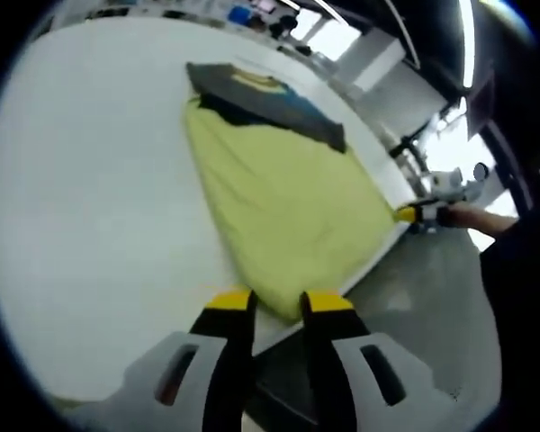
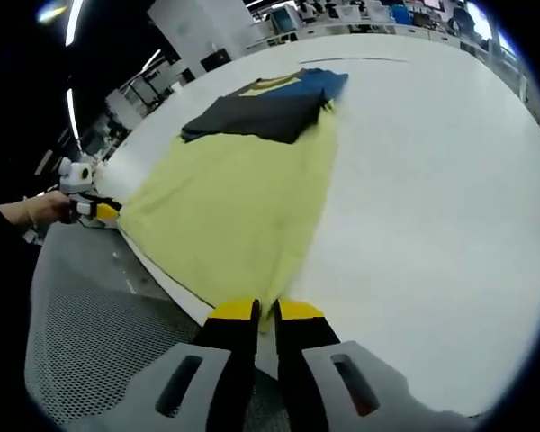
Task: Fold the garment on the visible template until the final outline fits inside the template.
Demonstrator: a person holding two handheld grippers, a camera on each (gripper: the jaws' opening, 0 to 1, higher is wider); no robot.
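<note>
The far end of the garment (image 1: 288,193) is hard to read: a dark grey part with a blue patch and a yellowish band lies across the top of the yellow-green cloth, and whether it belongs to the same piece or is a second one folded over it cannot be told. No outline of a template can be made out on the white table (image 1: 90,198); the cloth covers whatever lies beneath it. The background beyond the table is blurred into bright lights and shelving.

One garment lies flat on the table, its near hem running along the table's edge, with grey floor below. Two grippers hold that hem, one at each near corner.

In the left gripper view, the left gripper (image 1: 277,302) has its yellow-tipped jaws narrowly spaced with the cloth's corner between them — the tips seem to pinch it, though the contact itself is partly hidden. The right gripper (image 1: 412,214) shows small at the other corner, a hand (image 1: 475,219) behind it.

In the right gripper view, the right gripper (image 2: 266,312) has its jaws nearly together on the garment's (image 2: 234,207) near corner. The left gripper (image 2: 97,209) sits at the far corner of the hem, held by a hand (image 2: 31,214); its jaw gap is too small to judge there.
</note>
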